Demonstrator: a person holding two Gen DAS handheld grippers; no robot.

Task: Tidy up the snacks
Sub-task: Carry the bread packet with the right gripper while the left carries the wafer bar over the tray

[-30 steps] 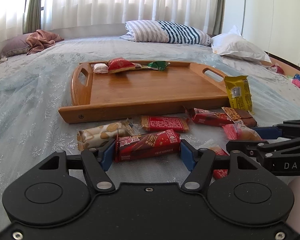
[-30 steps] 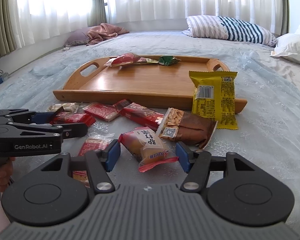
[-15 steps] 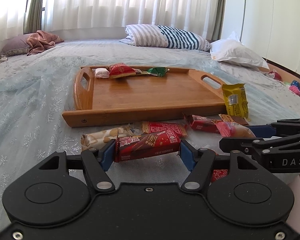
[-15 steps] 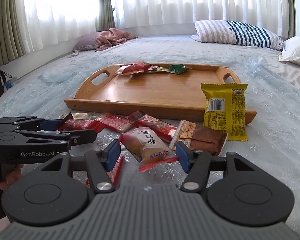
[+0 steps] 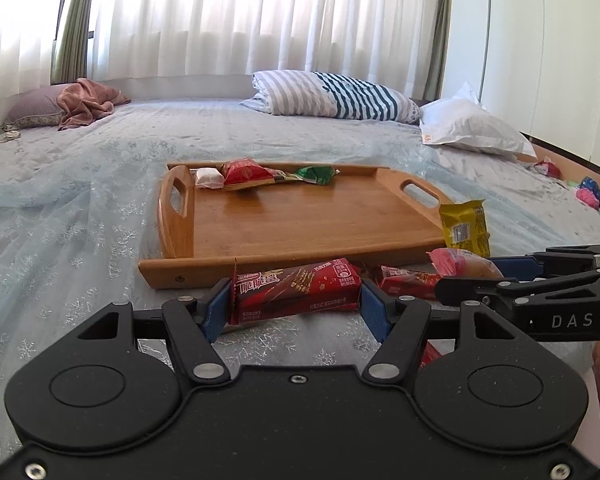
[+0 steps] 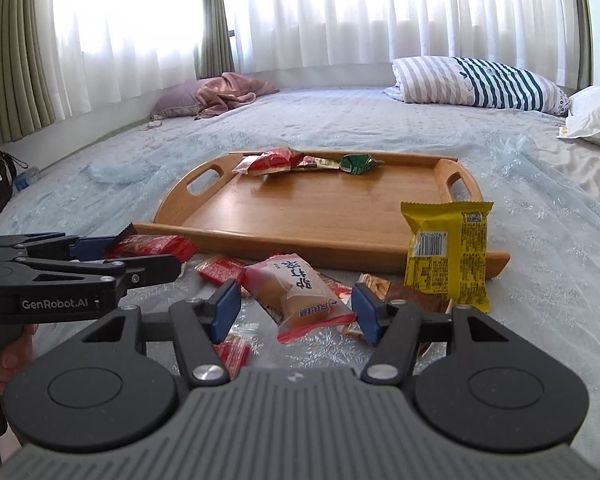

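Red bar (image 5: 296, 290) lies sideways, clamped in the left tongs (image 5: 294, 304), just before the tray (image 5: 300, 220). Right tongs (image 6: 294, 310) pinch a pink bun pack (image 6: 300, 294), tray straight ahead of both.

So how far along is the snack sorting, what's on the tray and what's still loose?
Done: a few packets, a red one and a green one among them, lie at the far edge of the wooden tray. In hand: the left gripper clamps a dark red wafer bar; the right gripper holds a clear-wrapped cake. Left: the yellow packet and several red ones on the bed.
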